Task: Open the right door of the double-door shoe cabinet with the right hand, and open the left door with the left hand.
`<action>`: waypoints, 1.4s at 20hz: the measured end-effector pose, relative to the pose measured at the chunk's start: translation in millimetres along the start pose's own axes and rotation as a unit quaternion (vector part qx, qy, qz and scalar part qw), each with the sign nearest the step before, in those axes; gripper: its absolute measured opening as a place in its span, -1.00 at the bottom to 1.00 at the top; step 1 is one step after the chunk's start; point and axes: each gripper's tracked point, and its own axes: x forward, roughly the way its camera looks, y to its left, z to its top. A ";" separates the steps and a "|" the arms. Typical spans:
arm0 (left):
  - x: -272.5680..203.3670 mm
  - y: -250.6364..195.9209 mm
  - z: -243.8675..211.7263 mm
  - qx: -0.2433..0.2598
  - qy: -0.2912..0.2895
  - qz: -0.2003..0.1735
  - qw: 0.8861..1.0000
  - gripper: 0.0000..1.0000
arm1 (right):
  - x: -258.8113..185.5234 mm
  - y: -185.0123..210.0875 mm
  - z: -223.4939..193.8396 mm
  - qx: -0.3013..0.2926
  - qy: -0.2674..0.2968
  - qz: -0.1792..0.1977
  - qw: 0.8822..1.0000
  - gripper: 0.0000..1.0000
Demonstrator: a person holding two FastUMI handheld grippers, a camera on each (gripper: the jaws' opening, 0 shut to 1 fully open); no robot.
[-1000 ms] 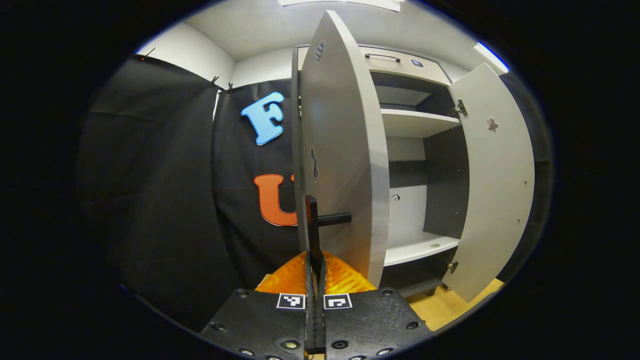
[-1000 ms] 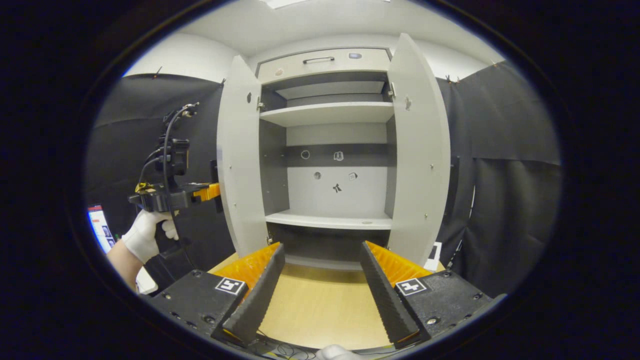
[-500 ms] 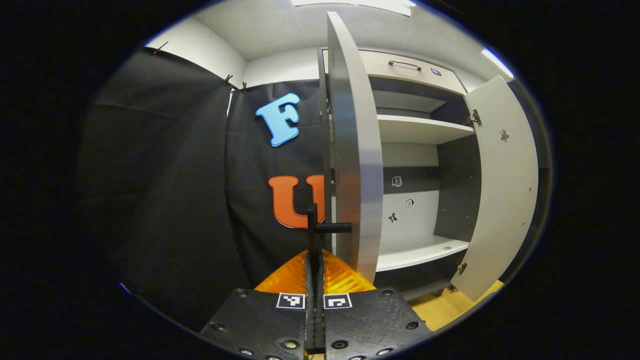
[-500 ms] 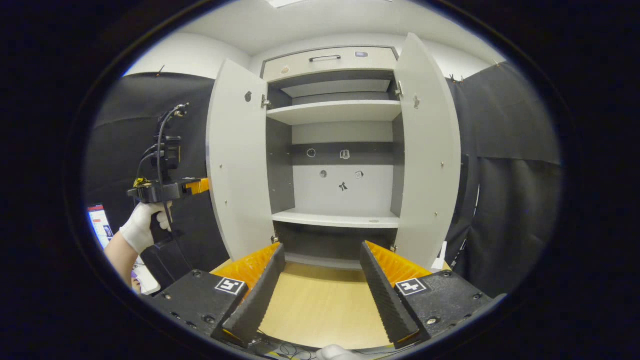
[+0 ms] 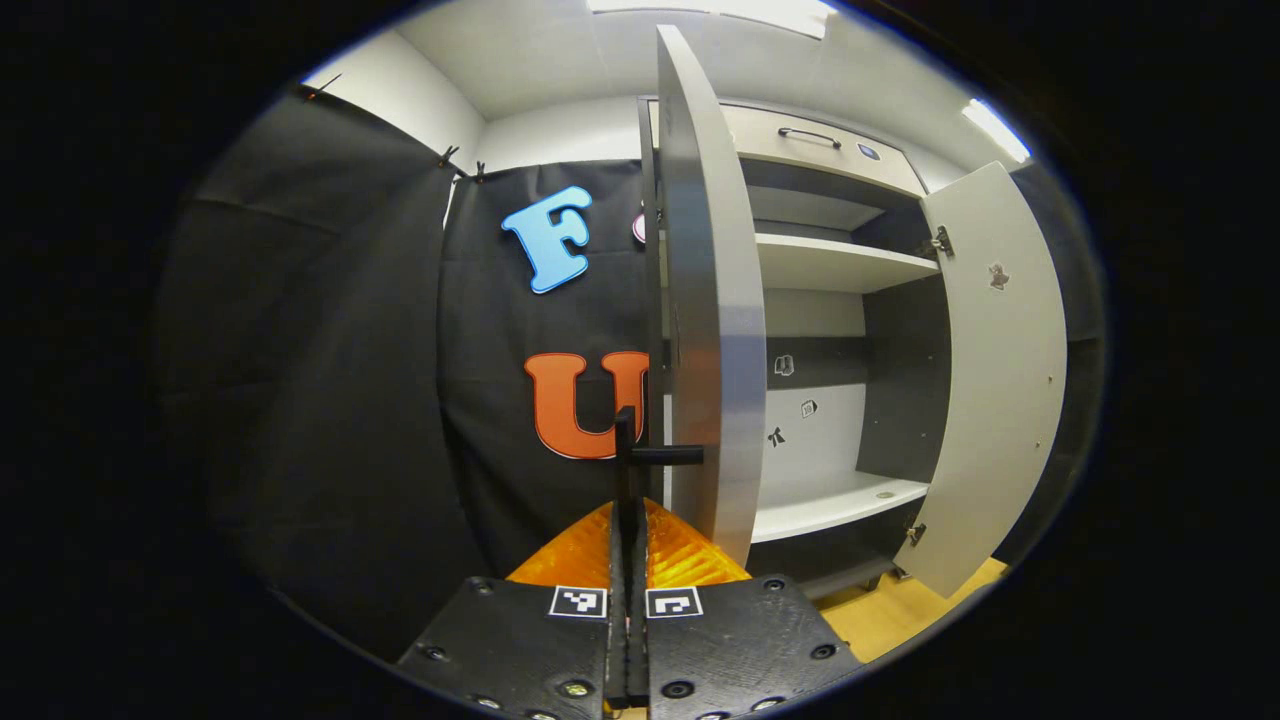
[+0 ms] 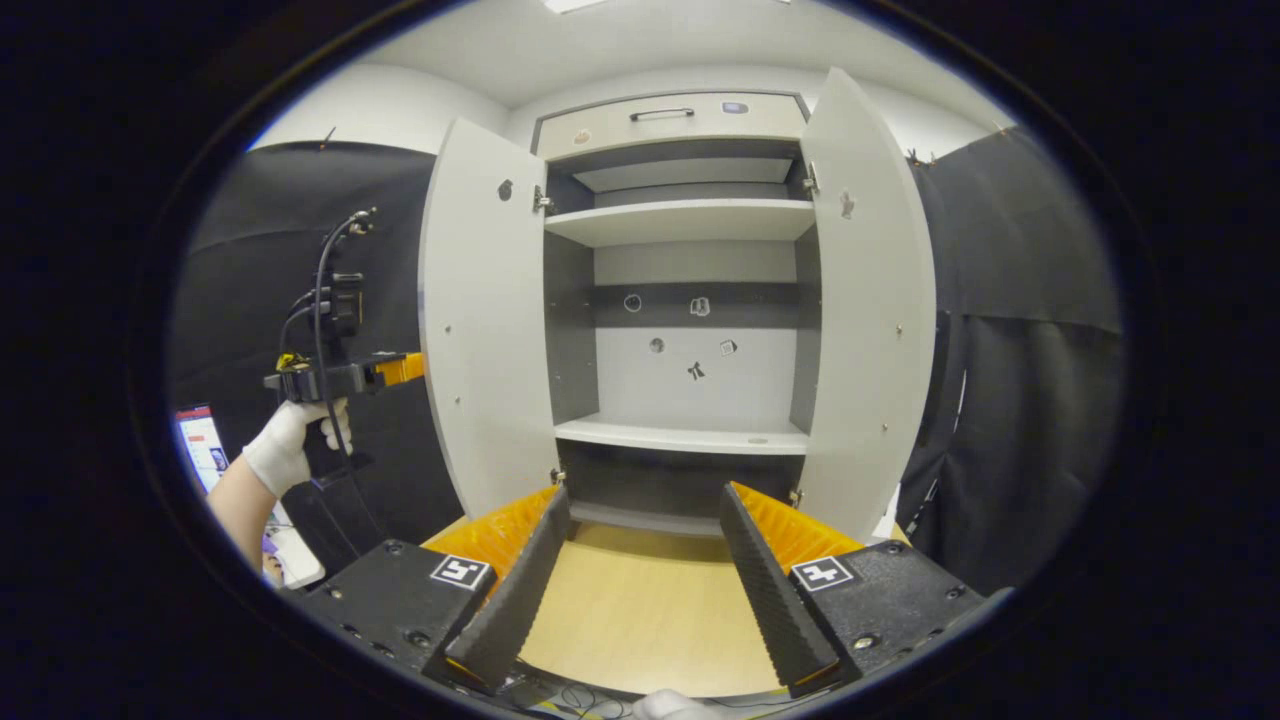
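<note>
The grey shoe cabinet stands with both doors swung out. In the left gripper view its left door is seen edge-on. The door's black bar handle rises from between my left gripper's fingers, which are shut on it. The right door hangs wide open beyond. In the right gripper view the left door and right door flank the bare shelves. My right gripper is open, low in front of the cabinet and touching nothing. A gloved hand holds the left gripper at the left door's outer side.
A drawer with a dark handle tops the cabinet. Two pale shelves and small stickers on the back panel show inside. Wooden floor lies in front. Black cloth walls stand on both sides, and a lit screen is at the lower left.
The left door has swung a little wider with my left gripper on its handle, now showing edge-on. The right gripper stays open, its view shifted slightly.
</note>
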 end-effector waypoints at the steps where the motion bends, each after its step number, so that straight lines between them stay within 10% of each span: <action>1: 0.4 1.4 0.2 0.004 -0.002 0.002 1.000 -0.99 | -0.9 0.9 -1.0 0.001 0.000 0.001 1.000 0.90; 6: -4.2 19.7 -2.0 0.003 0.006 0.025 1.000 -0.84 | -0.4 -0.8 -1.9 -0.001 0.002 -0.002 1.000 0.89; 11: -12.2 37.6 -3.9 -0.010 0.005 0.045 0.999 0.86 | 3.6 -1.9 -1.5 0.000 0.001 -0.005 1.000 0.89; 12: -14.9 38.5 -2.9 0.000 0.003 0.044 0.999 0.59 | 4.3 -2.0 -1.6 0.002 0.002 -0.005 1.000 0.89; 13: -18.6 36.9 -4.2 0.009 0.003 0.043 0.999 0.89 | 5.3 -2.0 -1.9 0.002 0.003 -0.004 1.000 0.89; 28: -90.1 -36.8 52.2 0.040 -0.013 0.025 0.999 0.88 | 13.8 -29.3 16.4 0.006 -0.015 -0.034 0.999 0.89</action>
